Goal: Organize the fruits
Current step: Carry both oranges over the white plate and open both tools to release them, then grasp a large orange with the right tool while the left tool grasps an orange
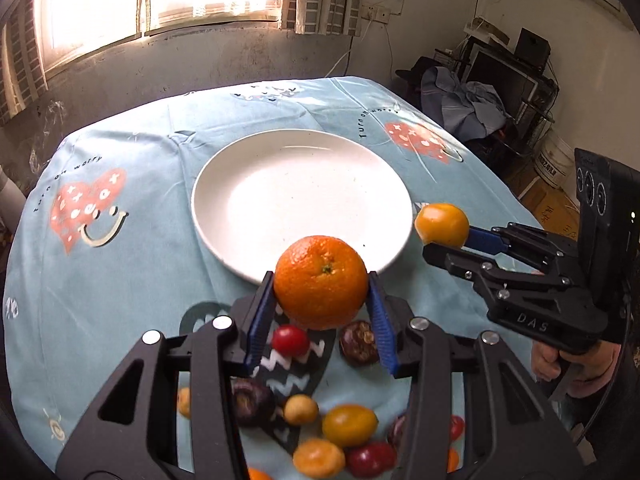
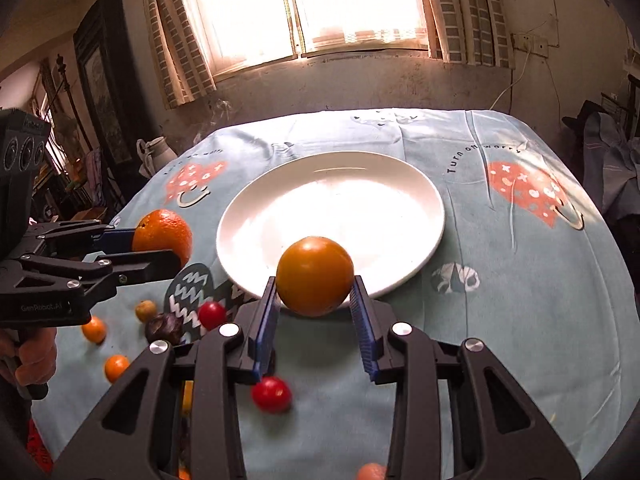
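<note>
A: Where's the fruit relative to the plate (image 1: 224, 184)?

B: Left hand-held gripper (image 1: 321, 292) clenches the orange (image 1: 321, 282) at the plate's near rim; right hand-held gripper (image 2: 315, 290) grips a yellow-orange fruit (image 2: 315, 276) there too.

A: Which is nearer?

B: Both about equal; plate lies straight ahead.

Lit hard by daylight from the window (image 2: 304, 8) beyond each claw, its panes blown out to plain white, with the same glare bleaching the middle of the plate (image 2: 332, 216) just ahead of the right claw (image 2: 315, 300) and throwing a soft sunlit patch over the far end of the table (image 1: 288, 92). Dim and brownish off to the sides of the room, edges bent and darkened into a black rim by the fisheye. Sharp on the fruit between the fingers, smeared by motion blur on the loose fruits (image 1: 348, 428) below the left claw (image 1: 321, 304).
</note>
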### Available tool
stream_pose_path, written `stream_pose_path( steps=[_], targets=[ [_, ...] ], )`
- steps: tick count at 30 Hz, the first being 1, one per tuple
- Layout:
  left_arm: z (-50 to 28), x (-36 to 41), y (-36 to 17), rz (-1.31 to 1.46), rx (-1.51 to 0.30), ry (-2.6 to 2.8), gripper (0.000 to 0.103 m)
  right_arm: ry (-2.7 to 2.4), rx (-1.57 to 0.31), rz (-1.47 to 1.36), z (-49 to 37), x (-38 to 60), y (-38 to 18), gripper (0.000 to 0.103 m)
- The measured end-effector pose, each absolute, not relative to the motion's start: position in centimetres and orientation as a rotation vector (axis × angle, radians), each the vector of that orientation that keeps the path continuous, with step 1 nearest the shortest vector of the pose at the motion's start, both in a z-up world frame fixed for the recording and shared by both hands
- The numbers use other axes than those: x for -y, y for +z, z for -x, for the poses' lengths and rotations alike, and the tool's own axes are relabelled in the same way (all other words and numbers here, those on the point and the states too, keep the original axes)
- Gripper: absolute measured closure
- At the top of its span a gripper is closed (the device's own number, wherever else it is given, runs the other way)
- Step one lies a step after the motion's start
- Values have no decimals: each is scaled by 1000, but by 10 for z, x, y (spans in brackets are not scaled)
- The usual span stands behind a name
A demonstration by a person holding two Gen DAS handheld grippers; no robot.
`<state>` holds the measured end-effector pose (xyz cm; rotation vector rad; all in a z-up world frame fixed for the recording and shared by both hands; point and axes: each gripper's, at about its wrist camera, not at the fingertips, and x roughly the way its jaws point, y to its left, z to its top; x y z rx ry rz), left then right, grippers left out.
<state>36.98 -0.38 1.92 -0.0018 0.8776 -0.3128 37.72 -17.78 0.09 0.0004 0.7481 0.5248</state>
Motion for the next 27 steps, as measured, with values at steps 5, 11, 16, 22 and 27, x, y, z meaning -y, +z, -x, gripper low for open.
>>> stream_pose_path(
  steps=[5,11,16,22,27],
  targets=[
    [-437,21,-15,-65,-972,-268,57,523,-843,6,-426,158,-30,67],
    [-461,15,-41,-52,-1050,-239,56,546,-862,61,-434,143,-42,50],
    [-423,-2,-2,-55,-931,-235,22,565,-804,29,-403,154,-13,40],
    [-321,-49,50,-20,-770,-182,7,605,-662,42,-301,169,27,40],
    [-241,-91,44,-53,-729,-86,7,648,-669,22,-224,174,12,40]
  ],
)
